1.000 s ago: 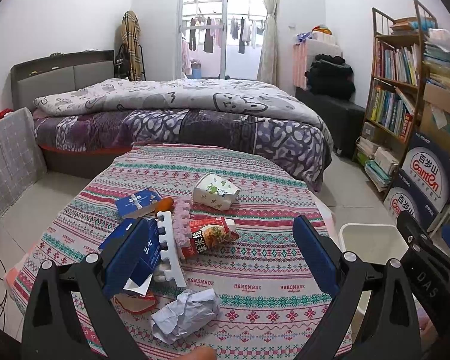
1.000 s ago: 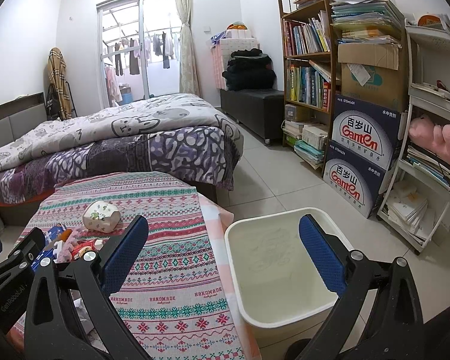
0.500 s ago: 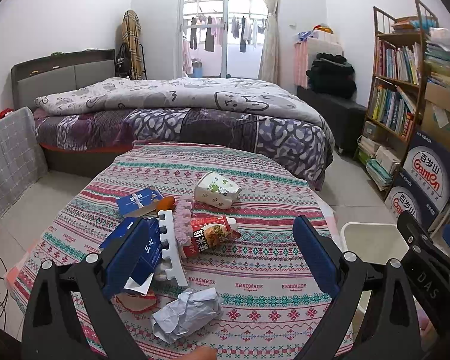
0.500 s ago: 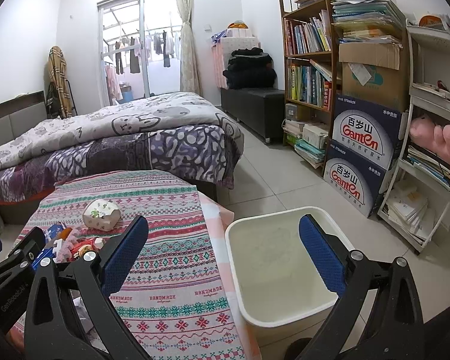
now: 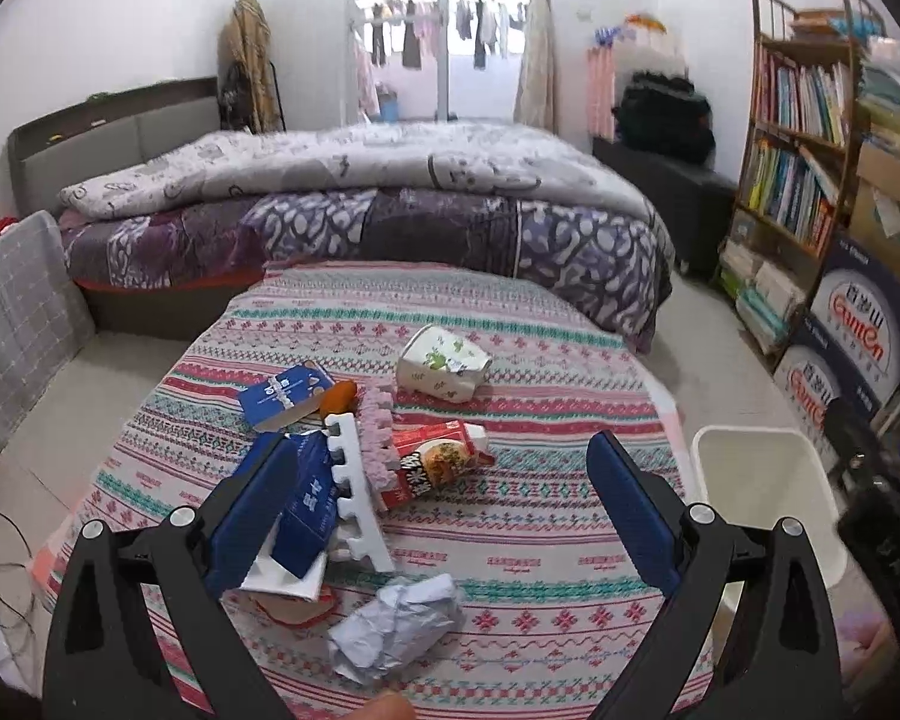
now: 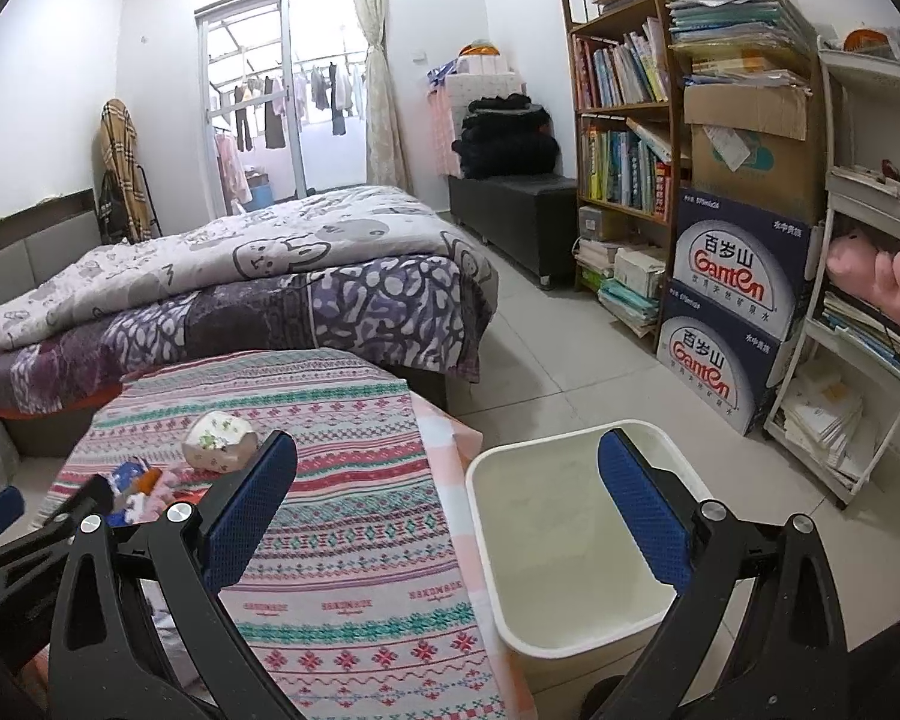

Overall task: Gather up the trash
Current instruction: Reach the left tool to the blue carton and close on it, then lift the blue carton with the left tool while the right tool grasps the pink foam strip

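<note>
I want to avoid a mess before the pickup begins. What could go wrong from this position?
1. The blue carton, white foam strip and red packet overlap, so the open left gripper may catch more than one piece or drag a neighbour.
2. The bin stands below the table edge; a loosely held crumpled paper could fall on the floor.
</note>
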A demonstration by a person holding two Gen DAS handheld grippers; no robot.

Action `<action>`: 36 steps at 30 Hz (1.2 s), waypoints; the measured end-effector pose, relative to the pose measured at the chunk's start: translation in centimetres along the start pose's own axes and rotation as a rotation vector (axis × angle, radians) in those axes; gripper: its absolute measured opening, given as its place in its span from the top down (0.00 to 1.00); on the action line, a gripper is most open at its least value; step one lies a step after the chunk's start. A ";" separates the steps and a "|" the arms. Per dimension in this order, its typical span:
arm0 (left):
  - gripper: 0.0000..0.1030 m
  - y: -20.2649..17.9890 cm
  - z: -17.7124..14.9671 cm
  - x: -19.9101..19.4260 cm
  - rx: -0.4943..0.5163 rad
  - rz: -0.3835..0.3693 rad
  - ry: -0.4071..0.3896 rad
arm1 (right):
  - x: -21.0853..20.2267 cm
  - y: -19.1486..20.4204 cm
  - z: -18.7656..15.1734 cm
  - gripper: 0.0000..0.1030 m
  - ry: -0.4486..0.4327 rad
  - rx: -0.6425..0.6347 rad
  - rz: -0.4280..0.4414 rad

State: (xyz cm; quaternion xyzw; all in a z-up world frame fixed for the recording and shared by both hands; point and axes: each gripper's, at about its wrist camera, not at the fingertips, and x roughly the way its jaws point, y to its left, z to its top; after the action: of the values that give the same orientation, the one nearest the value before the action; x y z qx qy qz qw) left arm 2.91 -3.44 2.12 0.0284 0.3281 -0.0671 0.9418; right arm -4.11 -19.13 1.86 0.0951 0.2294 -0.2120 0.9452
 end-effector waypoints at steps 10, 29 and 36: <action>0.06 5.0 4.9 5.8 0.160 0.079 0.279 | 4.9 2.7 4.0 0.07 0.295 -0.080 0.171; 0.14 13.5 0.3 17.2 -0.106 -0.077 0.796 | 18.4 7.5 -2.4 0.07 0.847 0.234 0.442; 0.45 14.0 0.6 15.6 -0.081 -0.118 0.748 | 18.3 9.9 -2.7 0.07 0.869 0.214 0.523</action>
State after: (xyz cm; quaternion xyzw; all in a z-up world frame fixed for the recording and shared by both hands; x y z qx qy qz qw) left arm 17.40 8.69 -6.99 -0.0053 0.6526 -0.0932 0.7519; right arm 14.01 -16.10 -8.35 0.3247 0.5464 0.0680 0.7690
